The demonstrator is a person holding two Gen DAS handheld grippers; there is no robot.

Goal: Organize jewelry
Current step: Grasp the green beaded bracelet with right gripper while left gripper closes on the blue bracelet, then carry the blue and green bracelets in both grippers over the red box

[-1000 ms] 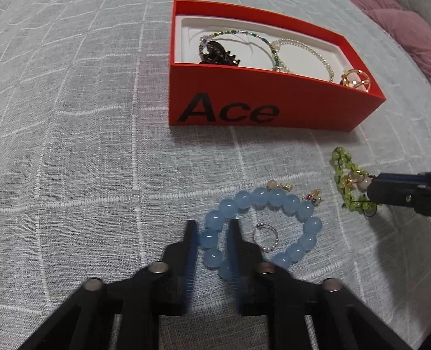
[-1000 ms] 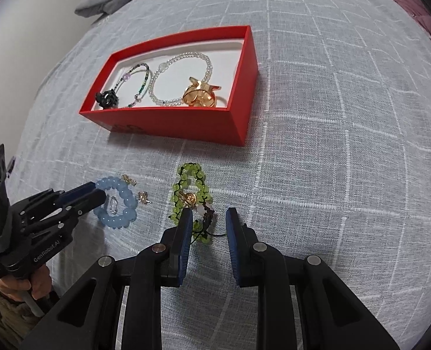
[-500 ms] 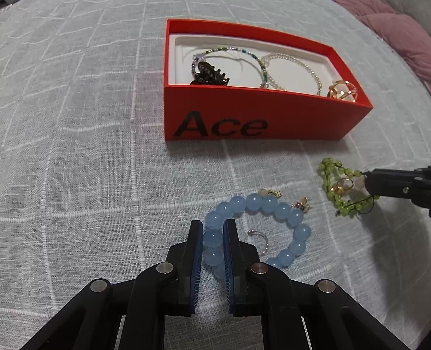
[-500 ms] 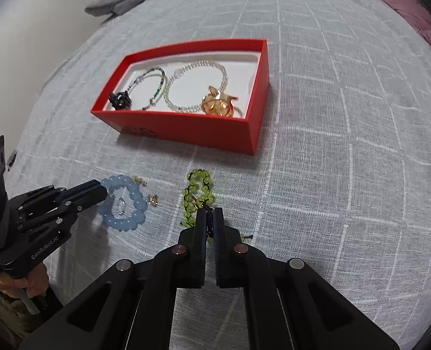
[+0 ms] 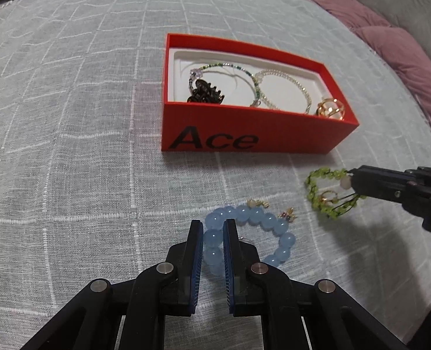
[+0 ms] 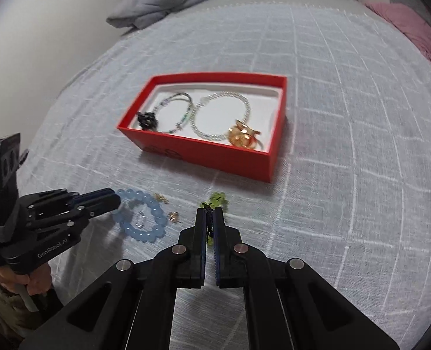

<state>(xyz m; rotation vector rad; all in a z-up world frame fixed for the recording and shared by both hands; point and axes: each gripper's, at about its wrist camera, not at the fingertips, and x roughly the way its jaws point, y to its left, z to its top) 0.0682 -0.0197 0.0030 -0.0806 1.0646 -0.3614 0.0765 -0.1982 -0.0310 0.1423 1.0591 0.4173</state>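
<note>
A red "Ace" box (image 5: 244, 137) (image 6: 215, 154) holds two thin bead bracelets, a dark charm and a gold ring. My left gripper (image 5: 212, 227) (image 6: 110, 201) is shut on a blue bead bracelet (image 5: 273, 227) (image 6: 154, 218) that lies on the cloth. My right gripper (image 6: 210, 213) (image 5: 352, 178) is shut on a green bead bracelet (image 5: 326, 192) (image 6: 218, 198) and holds it lifted above the cloth, in front of the box's right end.
Small gold earrings (image 5: 288, 214) (image 6: 173, 215) lie by the blue bracelet, and a small silver ring (image 6: 139, 218) lies inside it. A grey pillow (image 6: 162, 0) lies at the far edge and purple cushions (image 5: 390, 40) at the right.
Both grippers closed, the left on the blue bracelet and the right on the green one. The right gripper has lifted the green bracelet off the cloth.
</note>
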